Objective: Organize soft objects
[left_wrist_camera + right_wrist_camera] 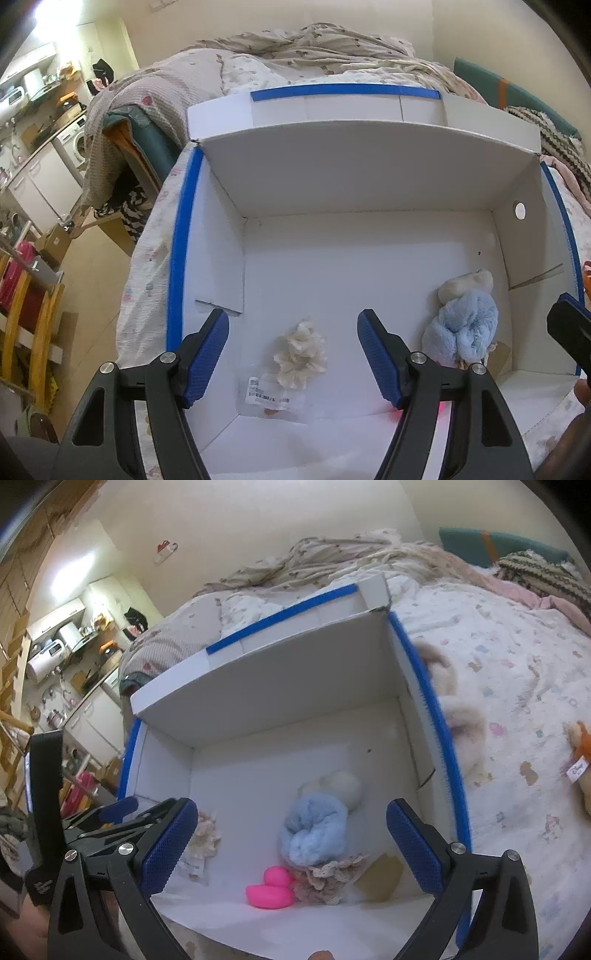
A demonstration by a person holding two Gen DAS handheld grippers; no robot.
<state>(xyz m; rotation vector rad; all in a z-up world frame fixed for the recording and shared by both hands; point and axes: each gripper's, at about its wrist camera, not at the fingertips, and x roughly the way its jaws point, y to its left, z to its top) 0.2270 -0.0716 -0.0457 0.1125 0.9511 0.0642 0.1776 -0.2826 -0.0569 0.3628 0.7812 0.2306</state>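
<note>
- We see the left claw point(293, 354) hovering over the white cardboard box point(369, 177), jaws apart, nothing between them.
- Right claw point(291, 843) also above the box point(258, 686), jaws wide apart and empty.
- The box sits on the bed point(517, 672); it has blue tape edges point(181, 251) and its flaps are open.
- Cream scrunchie point(301, 356) lies on the box floor, left-centre, resting on a clear packet with a barcode label point(267, 395). In the right wrist view it is partly hidden behind the right claw's left finger point(168, 842).
- Light blue plush toy point(314, 830) lies near the right wall of the box, with a pale grey-white part point(341, 784) touching its far side. Same toy in the left view point(461, 325), just right of the claw's right finger.
- Pink rubber duck point(271, 888) sits on the box floor at the near edge, touching a crocheted beige-pink piece point(328, 878) beside it. The blue plush rests just behind both.
- Brown card tag point(380, 880) lies flat in the box's near right corner.
- Outside the box on the bed: a cream furry plush point(461, 716) against the right wall, and an orange plush toy with a tag point(578, 753) well apart at the far right.
- A rumpled blanket point(314, 44) is piled at the far end of the bed.
</note>
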